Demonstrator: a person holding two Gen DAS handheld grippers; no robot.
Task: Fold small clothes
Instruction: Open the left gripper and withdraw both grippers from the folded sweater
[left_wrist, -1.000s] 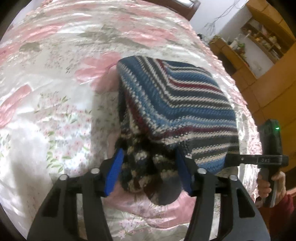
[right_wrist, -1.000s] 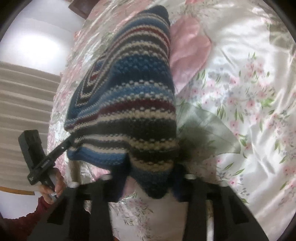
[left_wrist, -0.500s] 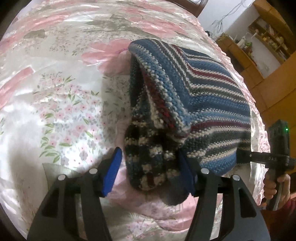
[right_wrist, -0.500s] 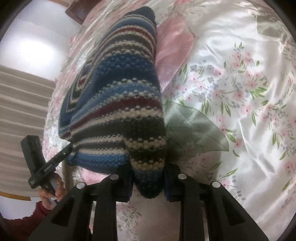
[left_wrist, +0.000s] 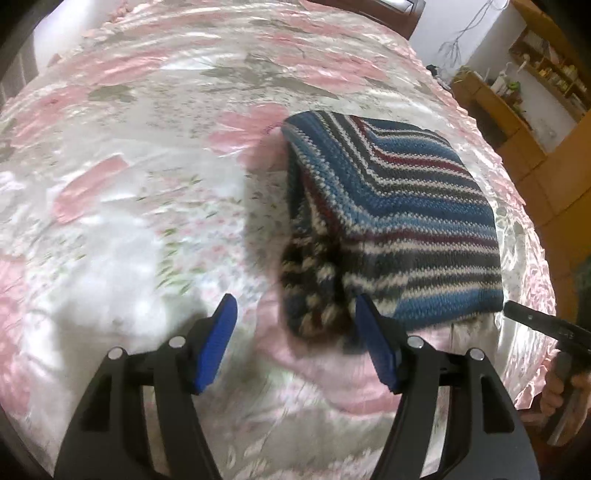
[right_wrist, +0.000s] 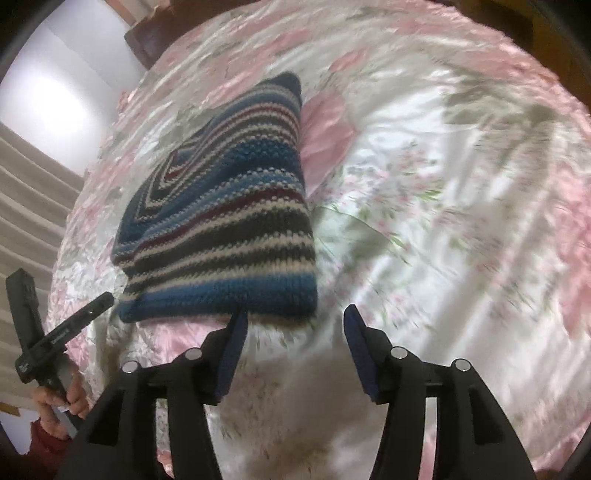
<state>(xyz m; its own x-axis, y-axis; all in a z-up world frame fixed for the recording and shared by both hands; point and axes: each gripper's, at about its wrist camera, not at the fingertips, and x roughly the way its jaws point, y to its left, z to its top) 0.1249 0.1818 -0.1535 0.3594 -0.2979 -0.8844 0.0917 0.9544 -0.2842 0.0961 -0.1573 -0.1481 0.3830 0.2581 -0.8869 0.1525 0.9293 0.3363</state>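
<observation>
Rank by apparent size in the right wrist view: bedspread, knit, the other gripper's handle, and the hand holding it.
1. Bedspread, filling most of the view.
2. Knit.
3. Handle.
4. Hand, partly hidden, so ranked loosely against the handle.

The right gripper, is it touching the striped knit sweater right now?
Cannot tell. In the right wrist view the right gripper is open, but one finger's tip overlaps the striped knit sweater hem, hiding any gap.

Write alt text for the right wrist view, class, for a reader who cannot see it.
A folded striped knit garment lies on a pink floral satin bedspread, just beyond the open right hand-held gripper, which holds nothing. At lower left, a hand holds the left hand-held gripper near the garment's corner.
</observation>
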